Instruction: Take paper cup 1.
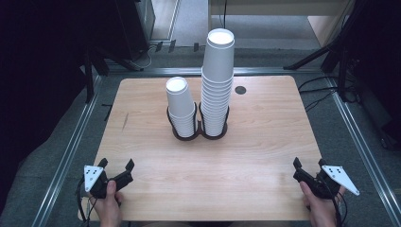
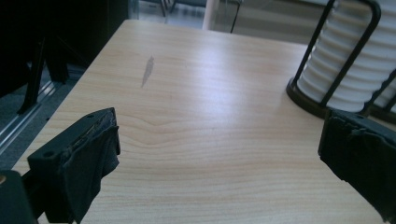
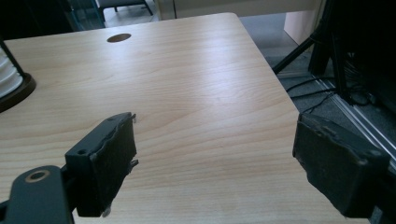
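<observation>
Two stacks of white paper cups stand mouth-down near the middle of the desk, a little toward its far edge, in a black double-ring wire holder (image 1: 198, 135). The taller stack of white paper cups (image 1: 216, 90) fills the right ring; the shorter stack of white paper cups (image 1: 182, 106) fills the left ring, the two just beside each other.

The pale wood-grain desk (image 1: 208, 175) with rounded corners carries them. At about one o'clock from the holder a small round dark hole (image 1: 240, 90) is set into the top, and at about nine o'clock a faint grey scuff (image 1: 125, 122) marks the wood. Around the desk lies grey carpet edged by metal rails, with black stand legs and loose cables at the far corners; the room's sides fall into darkness.

The left tongs (image 1: 115, 165) sit at about seven o'clock from the cups, near the front left corner, jaws spread wide with nothing between them. The right tongs (image 1: 309, 163) sit at about five o'clock, near the front right corner, equally wide and empty. Both are well apart from the cups, each gripped by a hand at the near edge.

From above, the open tops of the stacks and both hands are plain. The left gripper view brings up close the ribbed rims of the shorter stack (image 2: 348, 70) behind the holder's black uprights, and the scuff (image 2: 148, 71). The right gripper view catches the hole (image 3: 118, 38), a sliver of the holder's base (image 3: 14, 93) at its left edge, and cables on the floor beyond the desk's right side.
</observation>
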The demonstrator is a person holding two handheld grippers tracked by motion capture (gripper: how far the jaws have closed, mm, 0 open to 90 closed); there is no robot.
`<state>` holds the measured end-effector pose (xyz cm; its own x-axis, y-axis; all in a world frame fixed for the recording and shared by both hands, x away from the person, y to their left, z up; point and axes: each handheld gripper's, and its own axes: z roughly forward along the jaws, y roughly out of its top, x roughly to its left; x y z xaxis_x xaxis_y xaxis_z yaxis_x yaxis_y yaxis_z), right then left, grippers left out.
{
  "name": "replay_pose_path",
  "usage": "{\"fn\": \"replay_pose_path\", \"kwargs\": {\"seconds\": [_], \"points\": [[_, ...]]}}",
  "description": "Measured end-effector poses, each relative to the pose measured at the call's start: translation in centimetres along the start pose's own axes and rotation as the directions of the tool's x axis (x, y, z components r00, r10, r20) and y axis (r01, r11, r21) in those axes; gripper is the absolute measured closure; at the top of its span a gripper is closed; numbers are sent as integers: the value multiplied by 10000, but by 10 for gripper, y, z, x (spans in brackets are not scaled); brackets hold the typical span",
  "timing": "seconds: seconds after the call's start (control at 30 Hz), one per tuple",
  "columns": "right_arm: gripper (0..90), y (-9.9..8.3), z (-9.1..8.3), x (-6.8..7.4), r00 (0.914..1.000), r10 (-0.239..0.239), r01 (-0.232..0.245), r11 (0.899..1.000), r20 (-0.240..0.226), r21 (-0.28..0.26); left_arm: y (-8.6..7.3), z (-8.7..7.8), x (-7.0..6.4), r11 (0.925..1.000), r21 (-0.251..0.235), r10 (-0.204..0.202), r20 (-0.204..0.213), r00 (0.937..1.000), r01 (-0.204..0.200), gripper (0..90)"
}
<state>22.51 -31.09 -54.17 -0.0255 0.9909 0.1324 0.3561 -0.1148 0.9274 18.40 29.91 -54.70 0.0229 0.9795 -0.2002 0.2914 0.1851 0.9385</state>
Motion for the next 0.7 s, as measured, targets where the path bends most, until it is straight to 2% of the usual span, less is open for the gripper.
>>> {"fn": "replay_pose_path", "kwargs": {"seconds": [0.03, 0.13, 0.33, 0.4, 0.43, 0.47, 0.53, 0.6, 0.7], "points": [[136, 0, 0, 1, 9998, -182, 182, 9998, -48, -35, 0, 0, 0, 10000, -28, 30, 10, 10000, -30, 0], [137, 1, -1, 5, 9994, -134, 135, 9999, -333, 38, 0, -2, -3, 9995, -125, 288, 60, 9996, -287, 0], [139, 12, -9, 10, 9965, -250, 215, 9988, -803, -438, 0, 1, -17, 9950, 83, 996, 395, 9942, -1000, 0], [139, 18, -12, 12, 9960, -191, 139, 9981, -874, -594, 1, 3, -24, 9942, 163, 1053, 599, 9926, -1064, 0], [139, 22, -14, 13, 9954, -142, 77, 9976, -952, -686, 2, 5, -27, 9952, 172, 952, 723, 9928, -967, 0], [139, 26, -16, 14, 9944, -192, 113, 9970, -1038, -762, 3, 5, -32, 9960, 178, 852, 928, 9920, -872, 0], [138, 33, -20, 16, 9928, -255, 141, 9952, -1174, -967, 5, 7, -42, 9952, 237, 914, 1110, 9896, -946, 0], [137, 40, -24, 17, 9908, -115, -23, 9948, -1349, -1017, 8, 7, -52, 9953, 151, 931, 1399, 9858, -962, 0], [137, 49, -27, 22, 9892, -223, 66, 9941, -1450, -1079, 16, 7, -64, 9949, 7, 994, 1717, 9801, -1010, 0]]}}
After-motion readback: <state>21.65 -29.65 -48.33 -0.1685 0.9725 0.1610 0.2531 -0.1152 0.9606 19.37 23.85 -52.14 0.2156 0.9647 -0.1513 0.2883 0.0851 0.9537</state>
